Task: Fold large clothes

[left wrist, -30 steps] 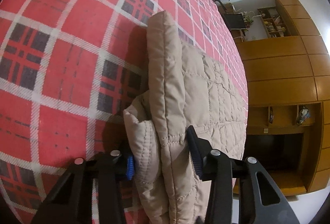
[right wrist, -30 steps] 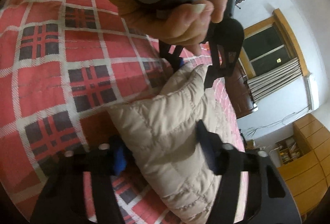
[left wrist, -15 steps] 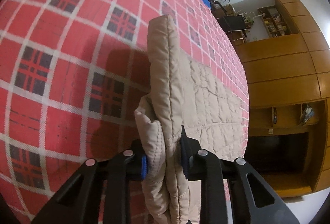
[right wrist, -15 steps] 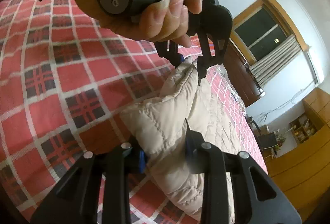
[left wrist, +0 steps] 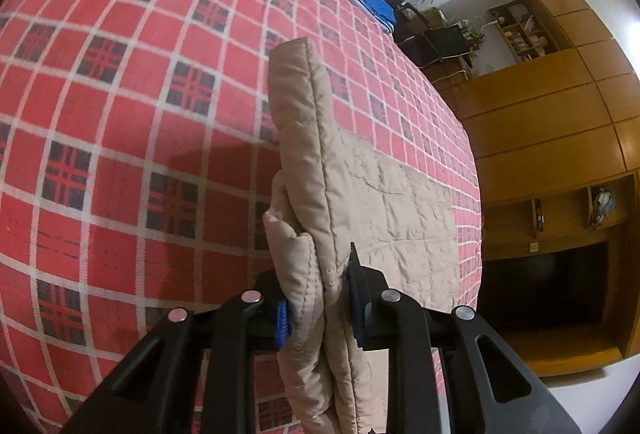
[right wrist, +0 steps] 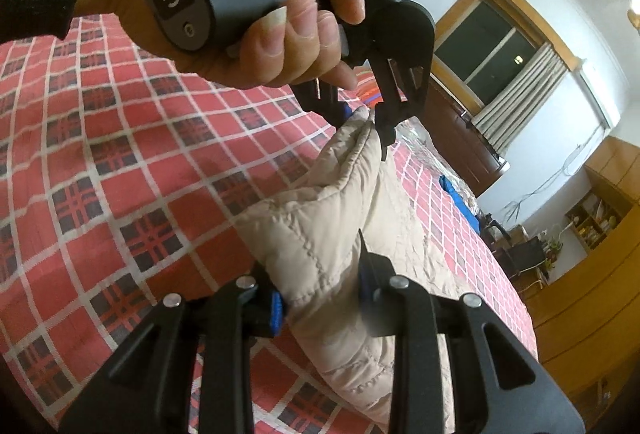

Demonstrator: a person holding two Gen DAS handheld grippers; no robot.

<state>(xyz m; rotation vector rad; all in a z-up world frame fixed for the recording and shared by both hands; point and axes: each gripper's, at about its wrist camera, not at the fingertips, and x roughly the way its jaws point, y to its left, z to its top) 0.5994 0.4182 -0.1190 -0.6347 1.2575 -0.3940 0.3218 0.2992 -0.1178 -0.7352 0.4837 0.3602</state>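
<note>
Both tongs (left wrist: 318,308) (right wrist: 322,308) clamped on quilted jacket (left wrist: 352,194)

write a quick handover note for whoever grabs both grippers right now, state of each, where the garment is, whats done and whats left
Left gripper: shut on the edge of the beige quilted garment, lifted off the bed.
Right gripper: shut on the same raised edge, further along it; the left gripper and the hand holding it show just beyond.
Garment: the pinched edge stands up as a ridge, the rest lies spread on the red plaid bedspread.
Done: both grips taken, edge raised.
Left: probably carry the edge across the flat part, lay it down, release, then finish any further folds.
</note>
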